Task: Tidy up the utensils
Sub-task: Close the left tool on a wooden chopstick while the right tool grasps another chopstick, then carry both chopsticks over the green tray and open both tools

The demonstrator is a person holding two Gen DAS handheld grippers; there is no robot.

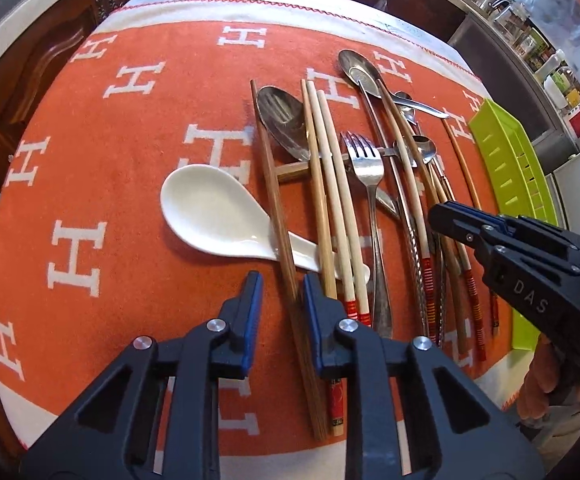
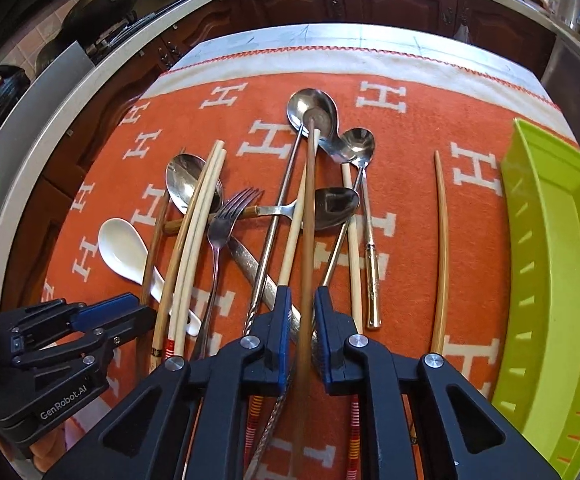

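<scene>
A pile of utensils lies on the orange cloth (image 1: 129,160): a white ceramic spoon (image 1: 209,212), a fork (image 1: 366,164), metal spoons (image 1: 281,120), and several chopsticks. My left gripper (image 1: 279,280) is open, its fingers on either side of a dark wooden chopstick (image 1: 277,216). My right gripper (image 2: 301,296) is open around a brown chopstick (image 2: 310,208) whose far end rests on a large metal spoon (image 2: 312,110). In the left wrist view the right gripper (image 1: 450,216) reaches in over the pile's right side. The left gripper (image 2: 101,312) shows at the lower left of the right wrist view.
A lime green slotted tray (image 2: 554,264) stands at the cloth's right edge, also seen in the left wrist view (image 1: 510,168). A lone curved chopstick (image 2: 442,248) lies beside it. Dark wood cabinets (image 2: 370,0) and a counter surround the table.
</scene>
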